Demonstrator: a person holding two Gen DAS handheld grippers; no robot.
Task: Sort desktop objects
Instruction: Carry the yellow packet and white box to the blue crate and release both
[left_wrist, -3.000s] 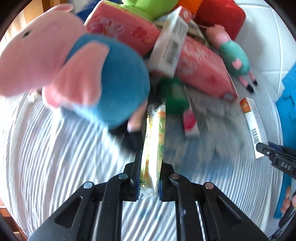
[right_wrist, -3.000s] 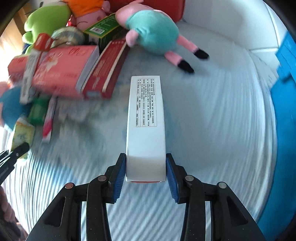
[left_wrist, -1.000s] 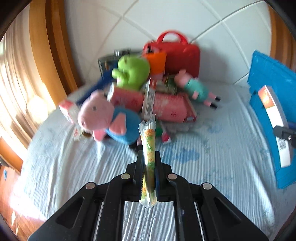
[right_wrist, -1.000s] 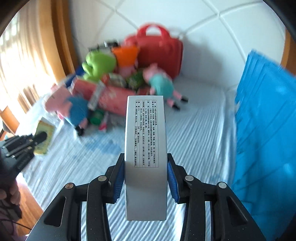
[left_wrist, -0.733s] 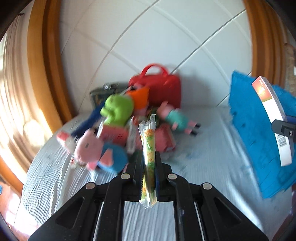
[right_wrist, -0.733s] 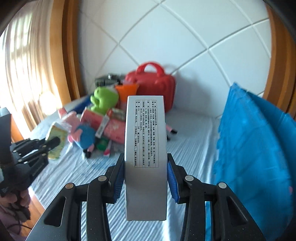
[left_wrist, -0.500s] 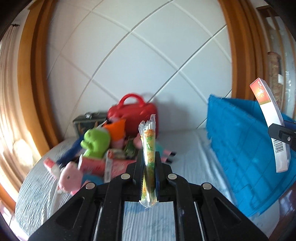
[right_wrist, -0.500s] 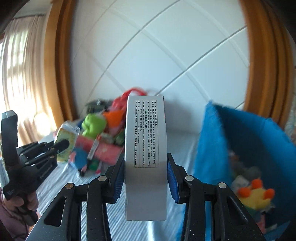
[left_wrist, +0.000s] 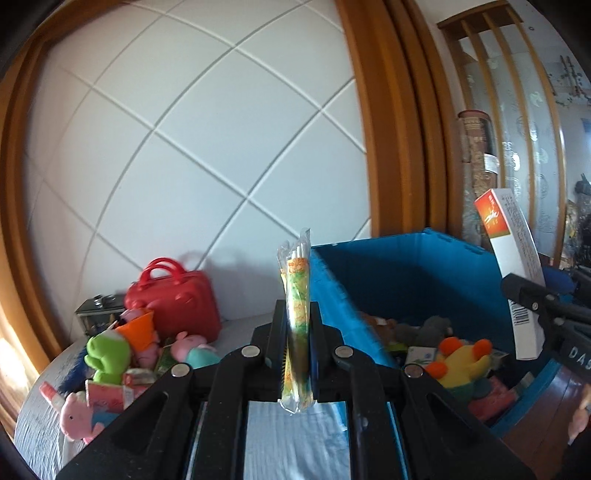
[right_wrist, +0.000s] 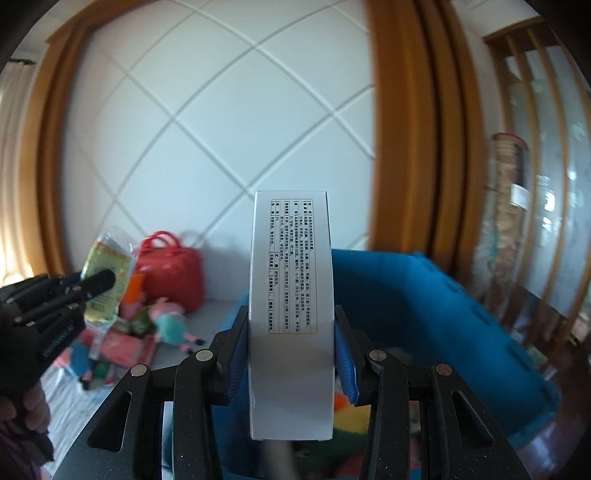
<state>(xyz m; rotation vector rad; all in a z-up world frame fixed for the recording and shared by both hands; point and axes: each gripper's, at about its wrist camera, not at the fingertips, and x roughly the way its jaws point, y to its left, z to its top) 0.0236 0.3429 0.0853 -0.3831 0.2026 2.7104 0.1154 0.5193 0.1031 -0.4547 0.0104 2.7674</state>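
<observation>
A: Start at the left edge. What lies there?

B: In the left wrist view, a heap of toys on the striped bed sheet (left_wrist: 44, 424): a pink pig plush (left_wrist: 79, 411) lowest, a green plush (left_wrist: 107, 356) above it, and a red handbag (left_wrist: 171, 308) upright against the white quilted wall panel (left_wrist: 177, 147). A smaller pig in a teal dress (left_wrist: 194, 352) lies just in front of the bag.

A: And the left gripper?

B: The left gripper (left_wrist: 297, 345) is clenched on a thin yellow-green packet (left_wrist: 297, 306), which stands on edge between the pads and pokes up above them. In the right wrist view the same packet (right_wrist: 105, 273) shows at the far left, broad face on, with a hand (right_wrist: 22, 402) below the tool.

A: What sits past the packet?

B: A blue bin (left_wrist: 410, 280), open at the top, just right of the bed. Inside it are a yellow plush with orange tufts (left_wrist: 463, 363) and other items too jumbled to name.

A: Then the right side?

B: The right gripper (right_wrist: 291, 354) is grasping a white box (right_wrist: 291, 314) by its two long sides; the box stands upright, its printed panel facing the camera. The bin's wall (right_wrist: 424, 306) lies behind and below it. From the left wrist view the box (left_wrist: 511, 266) hangs tilted above the bin's right rim, its orange end uppermost.

A: Anything beyond that?

B: A wooden frame (left_wrist: 399, 122) and a glass-fronted cabinet (left_wrist: 517, 122) at the far right.
</observation>
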